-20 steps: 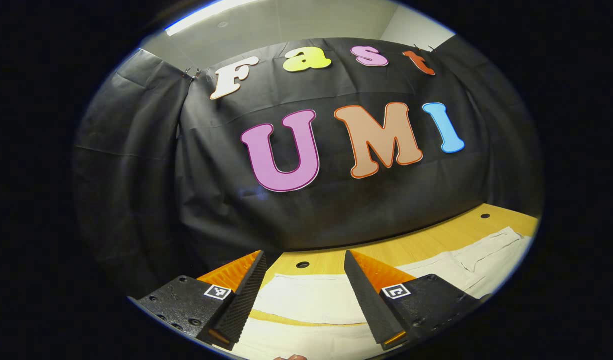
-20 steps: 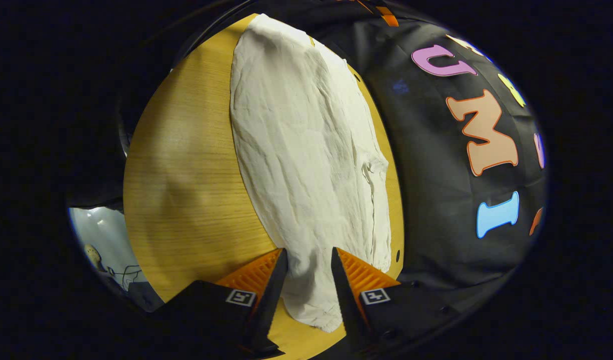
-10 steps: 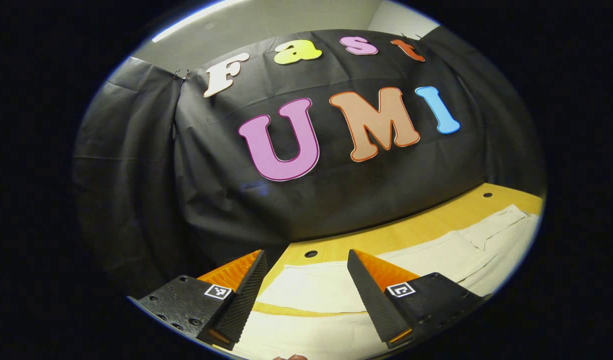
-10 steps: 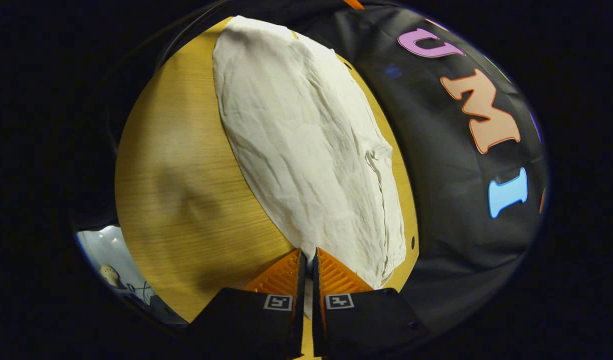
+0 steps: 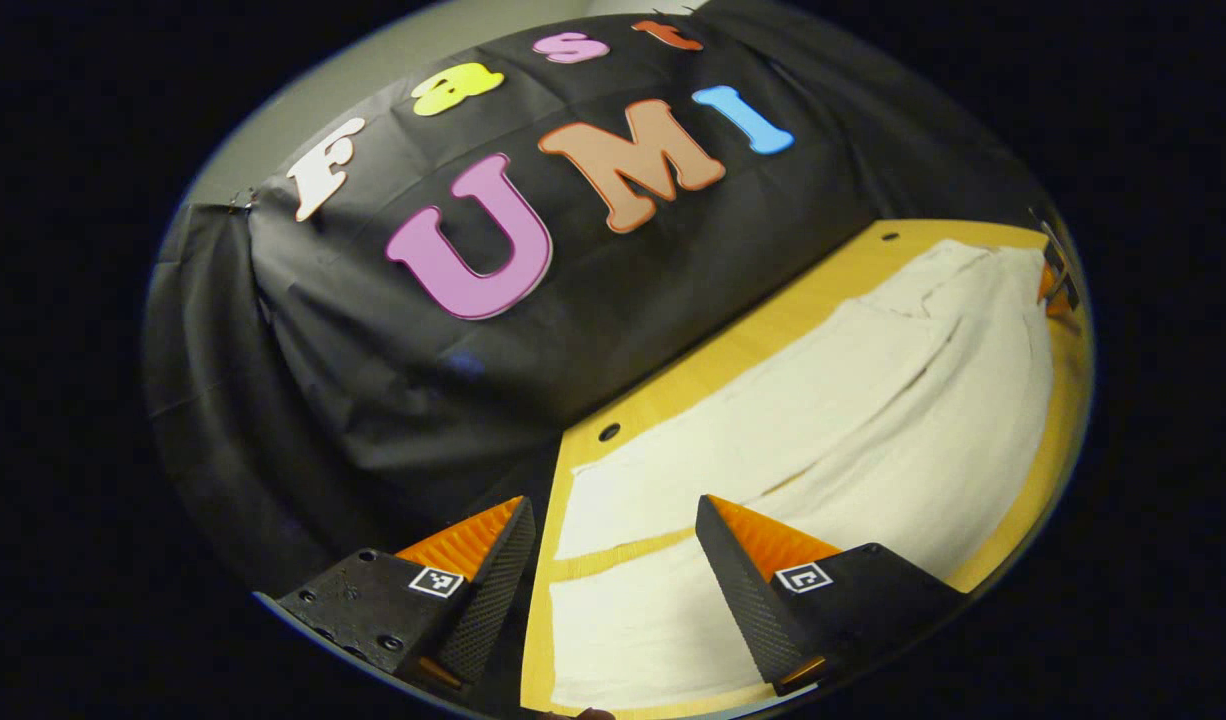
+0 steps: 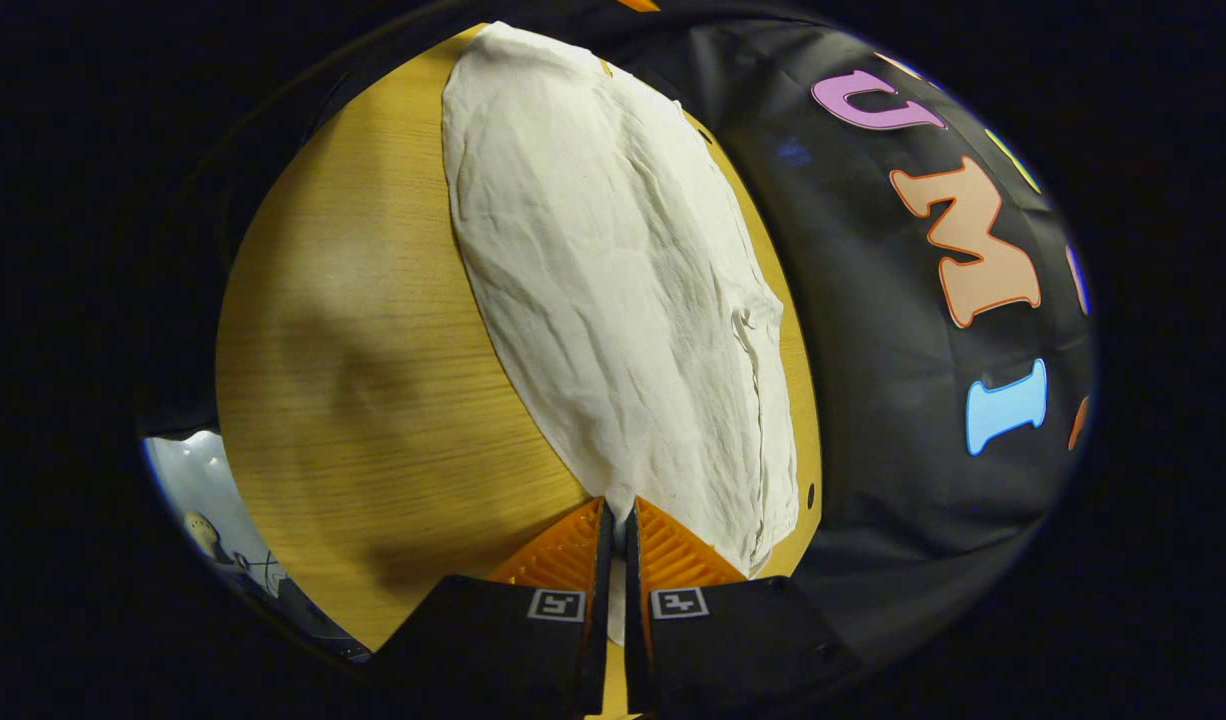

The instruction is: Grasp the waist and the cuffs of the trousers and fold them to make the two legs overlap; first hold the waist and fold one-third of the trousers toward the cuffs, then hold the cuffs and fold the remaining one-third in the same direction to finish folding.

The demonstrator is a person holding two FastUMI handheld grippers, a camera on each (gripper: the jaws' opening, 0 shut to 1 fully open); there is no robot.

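The trousers [image 6: 613, 290] are spread flat along the table [image 6: 363, 380], with the two legs lying side by side and a strip of table showing between the cuffs [image 5: 623, 560]. No fold has been made yet. The right claw [image 6: 613, 540] is clamped on the waist edge of the trousers. The left claw [image 5: 613, 560] is held apart above the cuffs and nothing is gripped. The leg overlap and both one-third folds are judged to remain.
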